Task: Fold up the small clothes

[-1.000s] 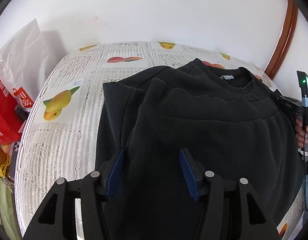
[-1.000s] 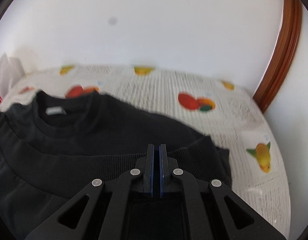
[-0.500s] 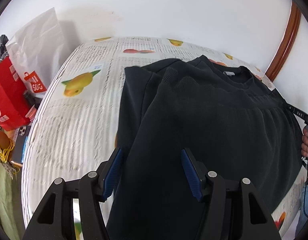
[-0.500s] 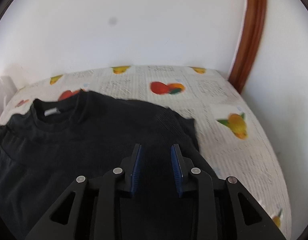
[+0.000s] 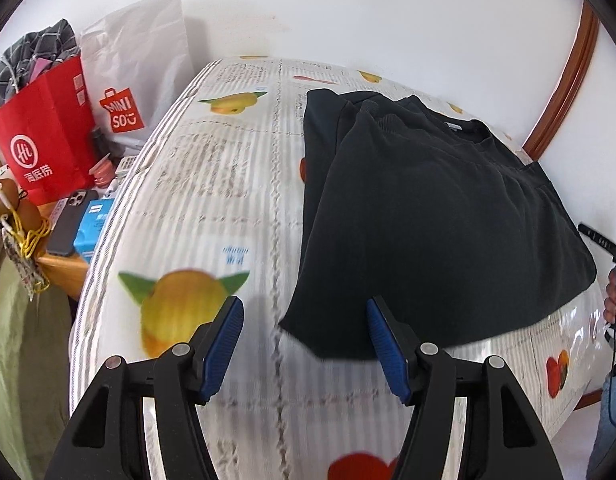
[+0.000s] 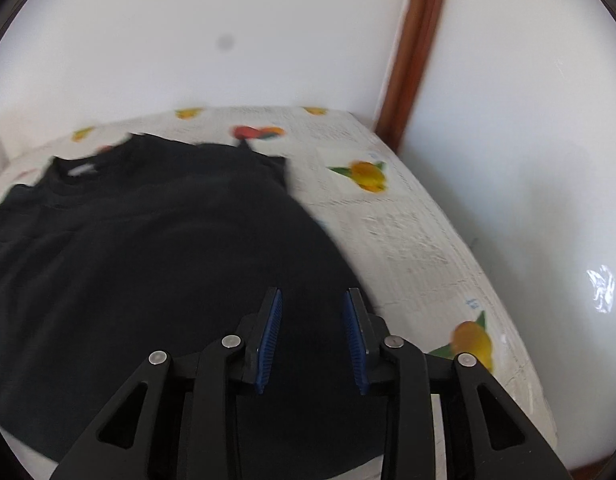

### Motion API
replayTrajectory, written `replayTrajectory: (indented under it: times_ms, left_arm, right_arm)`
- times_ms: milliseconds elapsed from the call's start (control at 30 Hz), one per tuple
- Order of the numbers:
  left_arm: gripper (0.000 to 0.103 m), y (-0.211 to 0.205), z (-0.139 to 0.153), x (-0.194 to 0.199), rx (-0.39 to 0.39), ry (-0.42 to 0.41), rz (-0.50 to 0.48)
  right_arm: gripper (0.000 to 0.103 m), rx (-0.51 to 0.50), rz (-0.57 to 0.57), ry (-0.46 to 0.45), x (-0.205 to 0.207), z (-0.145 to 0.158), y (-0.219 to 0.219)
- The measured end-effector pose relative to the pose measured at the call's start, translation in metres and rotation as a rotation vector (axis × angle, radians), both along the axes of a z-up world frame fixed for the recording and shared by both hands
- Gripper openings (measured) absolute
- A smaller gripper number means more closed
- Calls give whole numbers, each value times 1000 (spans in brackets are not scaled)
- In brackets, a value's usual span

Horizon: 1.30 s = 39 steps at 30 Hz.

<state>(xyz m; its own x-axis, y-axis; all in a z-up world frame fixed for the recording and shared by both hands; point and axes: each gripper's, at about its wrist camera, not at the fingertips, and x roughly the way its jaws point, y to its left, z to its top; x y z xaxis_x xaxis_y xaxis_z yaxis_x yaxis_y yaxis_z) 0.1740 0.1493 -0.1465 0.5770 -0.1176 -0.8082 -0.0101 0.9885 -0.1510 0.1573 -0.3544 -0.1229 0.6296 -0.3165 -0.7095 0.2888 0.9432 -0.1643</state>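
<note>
My left gripper [image 5: 302, 338] has jaws spread and empty, over the sweater [image 5: 428, 216] corner; right gripper [image 6: 312, 338] jaws also apart, empty, above its near half. Sweater lies folded on the fruit-print tabletop [image 5: 204, 200], hem up near collar, so I judge one fold done. Right view blurred; sleeves hidden underneath.

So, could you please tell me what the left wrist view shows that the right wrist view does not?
Only the left wrist view shows the red paper bag, the white Miniso bag, a phone beside the bed, and the open left gripper. Only the right wrist view shows the open right gripper over the cloth. Both show the folded black sweatshirt on the fruit-print cover and the brown wooden trim.
</note>
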Motion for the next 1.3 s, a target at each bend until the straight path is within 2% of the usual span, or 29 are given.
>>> replayTrajectory:
  times_ms: [67,200,400,567,700,867,1033,1200,1300]
  left_arm:
    - [61,1,-1,-12,7,3,-1]
    - [61,7,-7,-35,21,23,16]
    - [61,19,-6,-59,25,11,35]
    - [61,27,-4,-71,31,12,48]
    - [61,36,-6,-80,34,16,51]
    - [62,48,-7,-86,-1,18,49]
    - [62,63,-5,-86,-39,-2,75]
    - [63,71,-7,-87,-81,-7,82]
    - [63,71,-10,-87,-90,-10,75]
  right_arm:
    - [35,-6,56,-13,-3,9,37]
    - [48,46,228,-20,-4,13,115]
    - [49,104,398,2,-10,-6,216]
    - [50,143,494,31,-16,-21,280]
    - [50,127,567,54,-33,-30,319]
    - [50,94,701,44,-57,-30,352]
    - [52,107,826,48,-69,-31,381]
    - [62,-27,886,33,-70,-42,420]
    - [63,-67,885,23,-62,-46,431]
